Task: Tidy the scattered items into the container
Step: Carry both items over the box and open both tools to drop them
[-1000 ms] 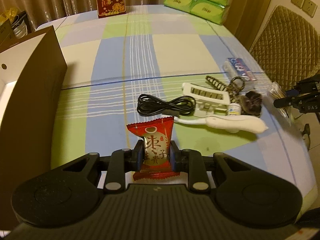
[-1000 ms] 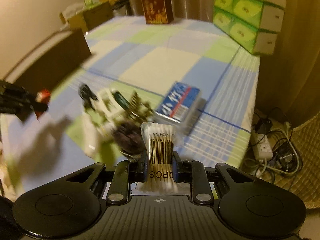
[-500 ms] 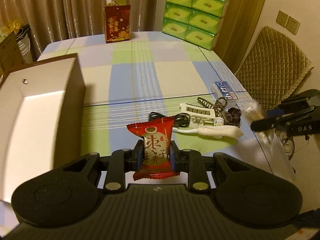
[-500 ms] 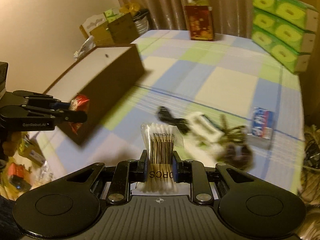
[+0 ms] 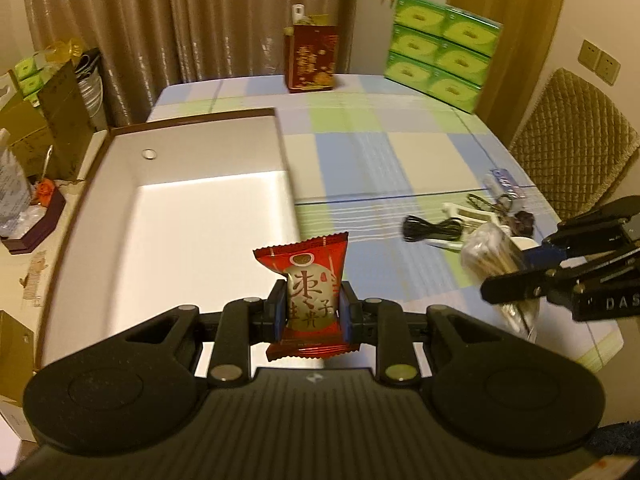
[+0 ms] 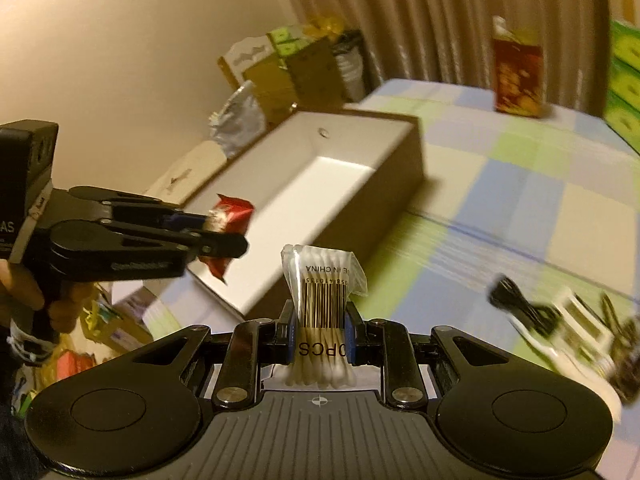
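My left gripper [image 5: 313, 312] is shut on a red snack packet [image 5: 308, 280] with white characters, held upright above the near right corner of the brown box [image 5: 200, 216], whose white inside looks bare. My right gripper [image 6: 319, 334] is shut on a clear bag of cotton swabs [image 6: 322, 292] with a barcode, above the checked tablecloth just right of the box [image 6: 320, 184]. In the right wrist view the left gripper [image 6: 216, 236] with the red packet [image 6: 228, 216] hangs over the box's near end. The right gripper [image 5: 516, 276] with the swab bag [image 5: 488, 252] shows at the left wrist view's right edge.
A black cable [image 5: 432, 228], a white comb-like piece [image 5: 468, 216], keys and a blue packet [image 5: 506, 182] lie on the table's right side. A red gift bag [image 5: 312, 60] and stacked green tissue packs [image 5: 440, 52] stand at the far end. A quilted chair [image 5: 576, 144] is right of the table.
Both grippers have risen and swung left from the item pile toward the box, each keeping its load. The box's inside has come into full view.
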The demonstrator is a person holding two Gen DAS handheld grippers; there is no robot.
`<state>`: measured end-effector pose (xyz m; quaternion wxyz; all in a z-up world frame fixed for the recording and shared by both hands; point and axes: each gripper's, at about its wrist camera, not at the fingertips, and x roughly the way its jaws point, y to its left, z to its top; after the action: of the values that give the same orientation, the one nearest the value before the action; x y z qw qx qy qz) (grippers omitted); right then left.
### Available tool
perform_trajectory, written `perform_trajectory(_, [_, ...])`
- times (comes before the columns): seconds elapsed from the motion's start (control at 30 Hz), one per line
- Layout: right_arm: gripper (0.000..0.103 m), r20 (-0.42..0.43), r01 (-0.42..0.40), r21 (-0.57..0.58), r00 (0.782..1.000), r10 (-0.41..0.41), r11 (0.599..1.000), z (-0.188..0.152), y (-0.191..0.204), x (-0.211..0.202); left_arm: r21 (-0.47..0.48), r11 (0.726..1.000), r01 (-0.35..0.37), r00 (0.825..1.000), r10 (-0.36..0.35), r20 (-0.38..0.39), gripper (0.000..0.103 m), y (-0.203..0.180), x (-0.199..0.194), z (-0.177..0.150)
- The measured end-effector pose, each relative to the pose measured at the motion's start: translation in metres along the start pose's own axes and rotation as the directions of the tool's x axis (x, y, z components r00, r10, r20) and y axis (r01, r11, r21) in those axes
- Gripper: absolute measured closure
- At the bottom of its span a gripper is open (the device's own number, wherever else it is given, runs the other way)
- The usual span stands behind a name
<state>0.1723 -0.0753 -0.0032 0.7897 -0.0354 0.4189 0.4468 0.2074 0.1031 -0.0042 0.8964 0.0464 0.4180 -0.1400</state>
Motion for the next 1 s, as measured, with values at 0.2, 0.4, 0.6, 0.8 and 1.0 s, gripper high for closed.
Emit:
perform_trajectory(0.2, [0.083, 0.036, 0.040, -0.028, 0.999, -0.039, 0.999, 0.039, 0.030, 0.048, -0.015, 0.998, -0.061, 0.998, 0.061, 0.004, 0.082, 0.047, 0.005, 0.012])
perform_trajectory(0.4, [0.083, 0.037, 0.111, -0.035, 0.993, -0.110, 0.993, 0.073, 0.040, 0.099, 0.008, 0.994, -0.105, 0.994, 0.105, -0.001, 0.082, 0.086, 0.026, 0.033])
perform_trajectory(0.6, [0.083, 0.006, 0.161, -0.040, 0.987, -0.161, 0.986, 0.097, 0.036, 0.145, 0.007, 0.995, -0.102, 0.994, 0.102, -0.026, 0.082, 0.114, 0.056, 0.051])
perform_trajectory(0.8, [0.083, -0.028, 0.176, -0.061, 0.984, -0.178, 0.982, 0.119, 0.016, 0.190, -0.019, 0.998, -0.062, 0.995, 0.060, -0.073, 0.082, 0.141, 0.100, 0.069])
perform_trajectory(1.0, [0.083, -0.053, 0.200, -0.055, 0.978, -0.203, 0.978, 0.138, -0.007, 0.224, -0.024, 0.999, -0.035, 0.995, 0.033, -0.098, 0.082, 0.160, 0.142, 0.087])
